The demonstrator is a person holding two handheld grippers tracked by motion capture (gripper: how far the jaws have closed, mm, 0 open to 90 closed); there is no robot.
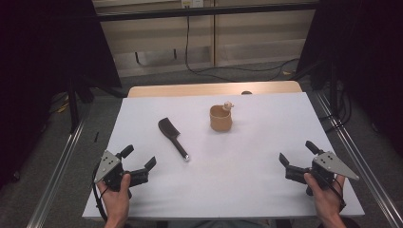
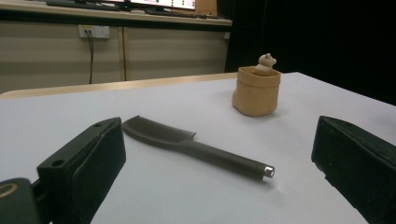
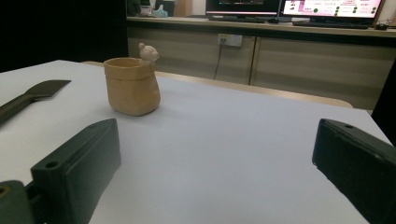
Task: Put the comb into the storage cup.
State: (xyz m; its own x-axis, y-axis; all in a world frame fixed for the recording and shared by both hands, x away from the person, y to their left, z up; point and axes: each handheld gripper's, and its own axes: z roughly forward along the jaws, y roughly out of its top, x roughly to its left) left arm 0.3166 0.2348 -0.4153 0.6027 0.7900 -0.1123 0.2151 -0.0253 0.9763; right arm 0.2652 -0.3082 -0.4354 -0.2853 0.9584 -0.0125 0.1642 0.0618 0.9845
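A black comb (image 1: 173,137) lies flat on the white table (image 1: 247,190), its teeth end toward the far left and its metal-tipped handle pointing at me. Behind it to the right stands a tan cup (image 1: 221,118) with a small bear figure (image 1: 228,105) on its rim. My left gripper (image 1: 139,158) rests near the front left, open and empty, facing the comb (image 2: 196,148) and the cup (image 2: 256,90). At the front right my right gripper (image 1: 298,153) is open and empty too, with the cup (image 3: 132,86) ahead on its left and the comb's head (image 3: 32,93) at the edge.
A wooden tabletop edge (image 1: 214,89) shows beyond the white sheet. Metal rails (image 1: 57,166) run along both sides of the table. Cables (image 1: 228,69) trail on the floor behind, below a cabinet wall.
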